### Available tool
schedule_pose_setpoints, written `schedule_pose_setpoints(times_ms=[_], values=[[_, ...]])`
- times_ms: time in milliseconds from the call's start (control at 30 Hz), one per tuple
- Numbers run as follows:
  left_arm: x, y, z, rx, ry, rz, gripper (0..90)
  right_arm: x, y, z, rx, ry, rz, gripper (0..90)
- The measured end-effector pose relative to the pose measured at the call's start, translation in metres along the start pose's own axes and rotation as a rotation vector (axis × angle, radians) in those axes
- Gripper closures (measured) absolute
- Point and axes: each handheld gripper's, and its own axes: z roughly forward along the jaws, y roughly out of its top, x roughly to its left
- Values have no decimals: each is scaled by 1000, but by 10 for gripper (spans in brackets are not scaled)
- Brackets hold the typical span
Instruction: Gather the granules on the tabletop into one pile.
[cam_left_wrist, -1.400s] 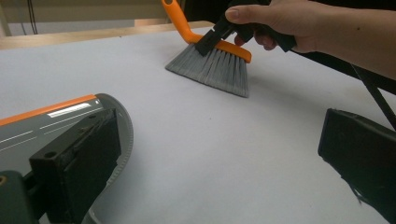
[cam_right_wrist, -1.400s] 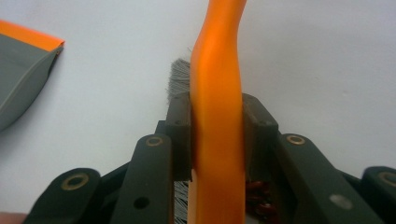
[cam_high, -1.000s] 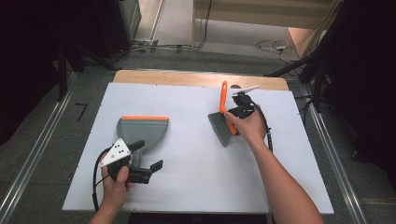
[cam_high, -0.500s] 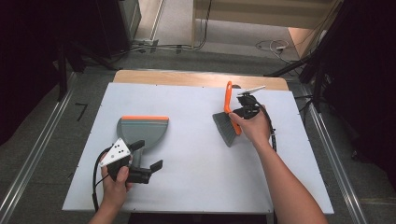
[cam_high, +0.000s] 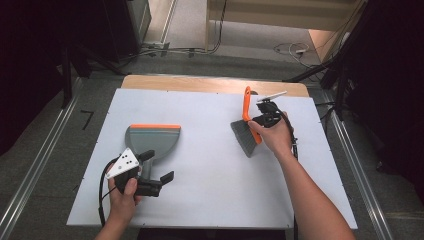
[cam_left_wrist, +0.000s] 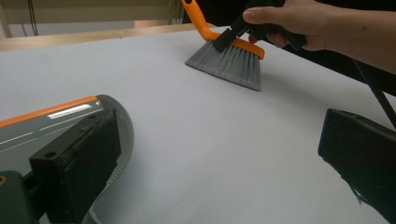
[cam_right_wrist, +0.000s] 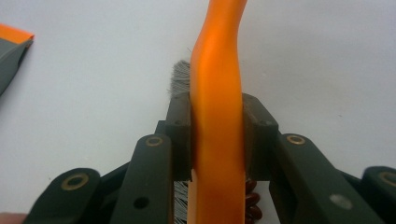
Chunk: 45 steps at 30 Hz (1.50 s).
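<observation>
The right gripper (cam_high: 261, 119) was clamped on the orange-handled brush (cam_high: 244, 134), handle pointing away; the dustpan (cam_high: 151, 141) lay well to its left, by the left gripper (cam_high: 159, 181), whose jaws apparently stood wide

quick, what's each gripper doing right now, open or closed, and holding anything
Left gripper: open, holding nothing; one jaw sits over the dustpan.
Right gripper: closed on the orange handle of the brush.

Black tongs (cam_high: 167, 177) — grey plate, trailing cable
</observation>
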Motion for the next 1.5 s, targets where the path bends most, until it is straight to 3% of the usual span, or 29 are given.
schedule_pose_setpoints(times_ms=[333,400,567,800,1133,1500], values=[[-1,1,1,2,2,3,0,9,1,-9,-61,106,-2,680],[-1,1,1,3,0,3,0,14,1,-14,-78,118,-27,680],[-1,1,1,1,-1,3,0,22,0,-25,-92,107,-82,681],[0,1,0,0,5,6,0,24,-10,-43,-132,103,-133,680],[1,2,0,-1,11,6,0,16,-39,-68,-185,114,-150,680],[1,2,-1,-8,21,7,0,3,-79,-84,-215,109,-149,680]])
